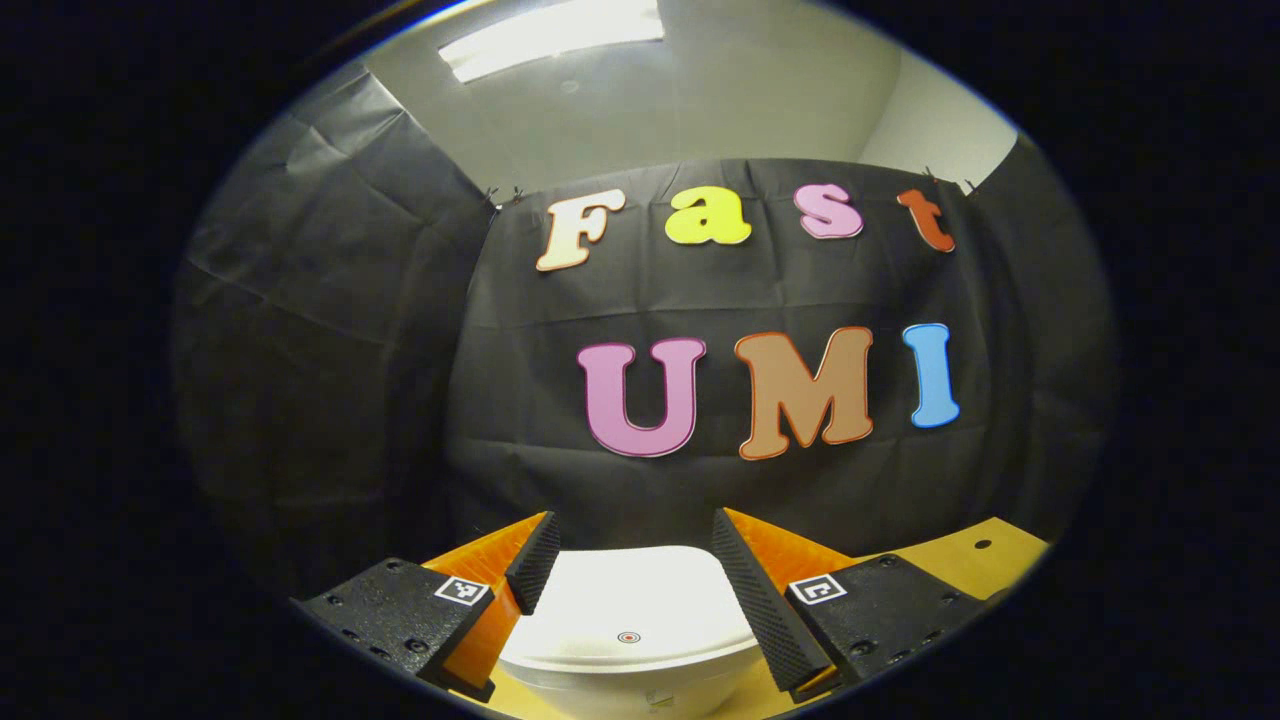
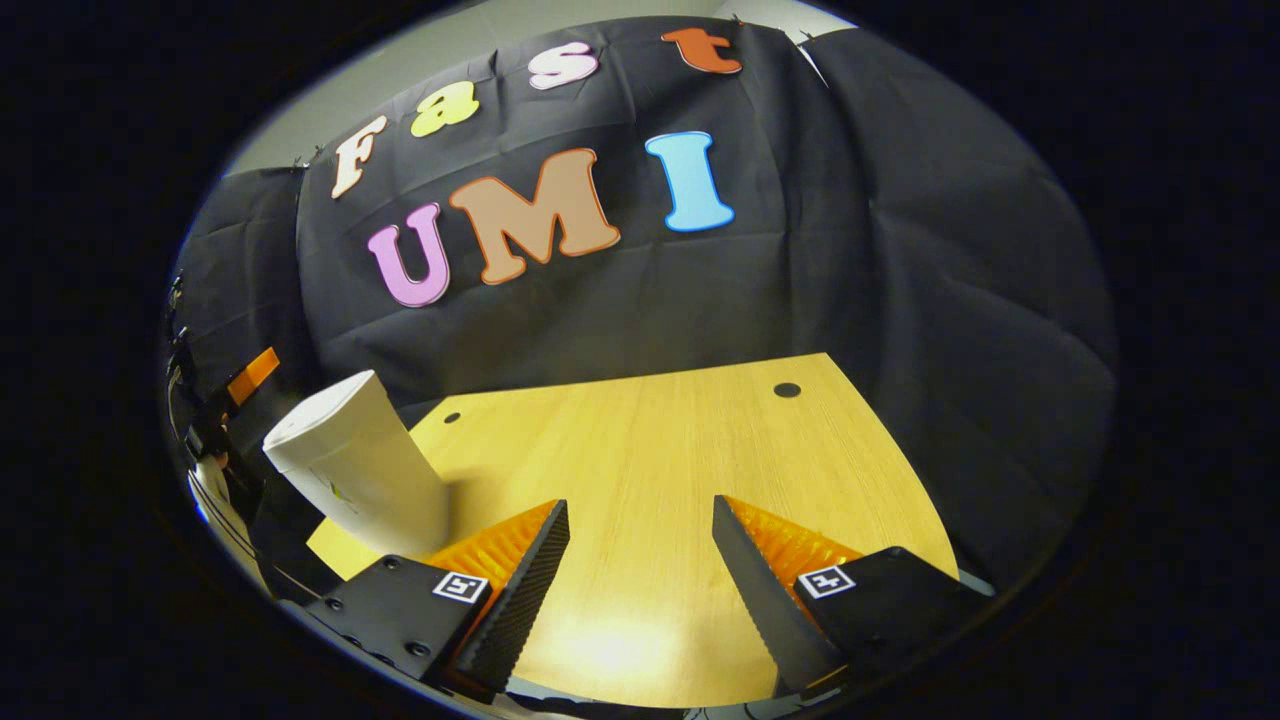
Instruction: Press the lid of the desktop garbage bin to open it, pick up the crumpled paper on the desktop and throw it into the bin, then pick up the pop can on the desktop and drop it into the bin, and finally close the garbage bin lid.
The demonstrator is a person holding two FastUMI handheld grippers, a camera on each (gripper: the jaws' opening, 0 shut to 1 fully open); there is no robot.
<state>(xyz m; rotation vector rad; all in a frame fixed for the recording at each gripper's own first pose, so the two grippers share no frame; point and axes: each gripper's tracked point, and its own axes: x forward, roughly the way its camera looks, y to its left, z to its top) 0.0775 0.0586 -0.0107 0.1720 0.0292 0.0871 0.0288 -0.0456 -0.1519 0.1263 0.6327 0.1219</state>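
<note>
Left gripper (image 1: 628,570) hovers just above the white garbage bin (image 1: 630,640), jaws spread apart and holding nothing; the lid (image 1: 625,605) is down, a small red dot at its centre. Right gripper (image 2: 640,560) hangs over the bare wooden desktop (image 2: 650,450), jaws likewise parted and unloaded. In the right gripper view, the bin stands at the desktop's left edge.

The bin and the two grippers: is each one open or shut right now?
Bin: upright on the table, lid shut.
Left gripper: open, holding nothing, above the bin's lid.
Right gripper: open, holding nothing, over bare table.
</note>
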